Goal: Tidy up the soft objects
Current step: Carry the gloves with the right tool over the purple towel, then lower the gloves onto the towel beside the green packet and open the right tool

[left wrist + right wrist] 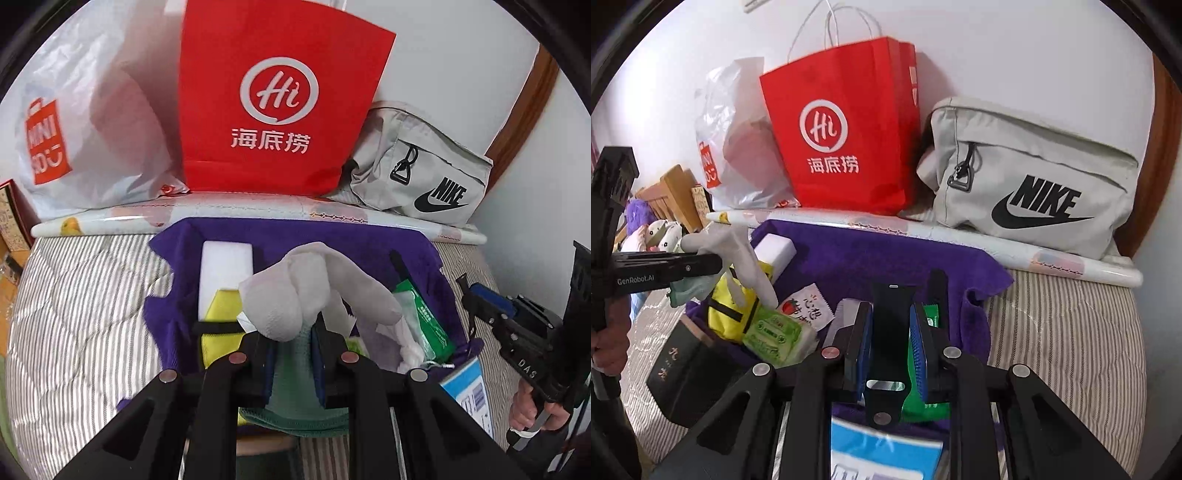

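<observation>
Striped quilt against a white wall; red paper bag, white plastic bag and grey Nike pouch lined up along the back. Purple towel mid-frame carries the clutter. My left gripper is clamped on a white glove by its green cuff, fingers flopping over the towel, centre of left view. My right gripper is nearly closed on a black strap-like piece; material unclear. Risk: dangling glove fingers could snag the yellow pouch or drag the green tissue pack. Only the right view shows the strawberry sachet and black box; the left view alone shows most of the white foam block.
</observation>
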